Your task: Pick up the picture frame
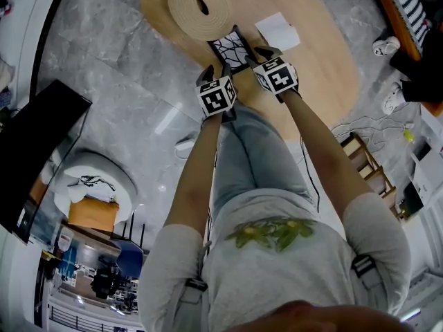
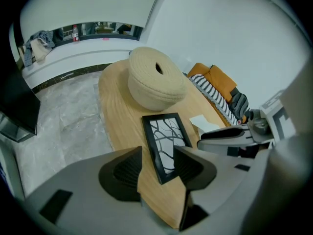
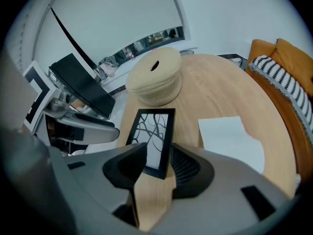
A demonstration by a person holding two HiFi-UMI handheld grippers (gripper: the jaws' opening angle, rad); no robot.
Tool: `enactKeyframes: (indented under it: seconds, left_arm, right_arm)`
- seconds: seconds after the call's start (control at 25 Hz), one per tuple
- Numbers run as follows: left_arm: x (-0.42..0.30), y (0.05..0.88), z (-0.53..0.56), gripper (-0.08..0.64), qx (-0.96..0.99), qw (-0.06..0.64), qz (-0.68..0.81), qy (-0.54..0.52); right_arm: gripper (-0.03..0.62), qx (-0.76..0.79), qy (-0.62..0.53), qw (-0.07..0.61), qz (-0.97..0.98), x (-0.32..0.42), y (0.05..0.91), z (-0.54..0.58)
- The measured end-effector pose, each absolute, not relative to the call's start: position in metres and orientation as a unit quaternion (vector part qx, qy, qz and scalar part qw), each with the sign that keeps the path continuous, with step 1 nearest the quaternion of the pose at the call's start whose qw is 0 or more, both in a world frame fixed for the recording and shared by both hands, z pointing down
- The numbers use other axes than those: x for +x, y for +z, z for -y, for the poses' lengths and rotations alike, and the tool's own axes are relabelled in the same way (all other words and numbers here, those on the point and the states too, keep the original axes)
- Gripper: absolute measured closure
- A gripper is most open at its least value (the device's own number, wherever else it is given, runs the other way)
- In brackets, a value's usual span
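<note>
Lying flat on the wooden table (image 1: 325, 68), the picture frame (image 1: 232, 47) is seen with its near end between the spread jaws of the left gripper (image 1: 216, 73) and right gripper (image 1: 261, 55), nothing pinched. The 2 arms (image 1: 194, 164) are stretched forward, grippers pointed steeply down.

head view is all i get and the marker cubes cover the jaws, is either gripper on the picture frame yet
Observer: Not the left gripper. Its jaws stand apart with the near left corner of the picture frame between them, not pinched.
Operator: and the right one
Observer: The right gripper is open too. It straddles the frame's near right corner, and its pads do not press on it.
Operator: frame flat or propped up
Observer: Flat on the wooden table, face up.
</note>
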State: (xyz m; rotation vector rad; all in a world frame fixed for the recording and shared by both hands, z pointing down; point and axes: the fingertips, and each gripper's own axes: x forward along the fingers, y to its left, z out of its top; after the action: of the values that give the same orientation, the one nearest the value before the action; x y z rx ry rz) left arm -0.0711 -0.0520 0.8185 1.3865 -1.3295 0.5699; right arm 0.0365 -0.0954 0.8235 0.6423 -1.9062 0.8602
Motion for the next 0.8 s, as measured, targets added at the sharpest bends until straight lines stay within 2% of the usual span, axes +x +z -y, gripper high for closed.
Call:
enactKeyframes:
  seconds: [0.24, 0.8]
  left_arm:
    - [-0.069, 0.828, 0.059, 0.351, 0.579, 0.543, 0.566, 0.225]
    - [-0.065, 0.855, 0.057, 0.383, 0.571, 0.554, 0.544, 0.268]
  right_arm:
    - [0.437, 0.258, 0.35, 0.467, 0.77, 0.039, 0.833, 0.094]
    - [0.437, 0.245, 0.352, 0.491, 0.758, 0.04, 0.858, 0.091]
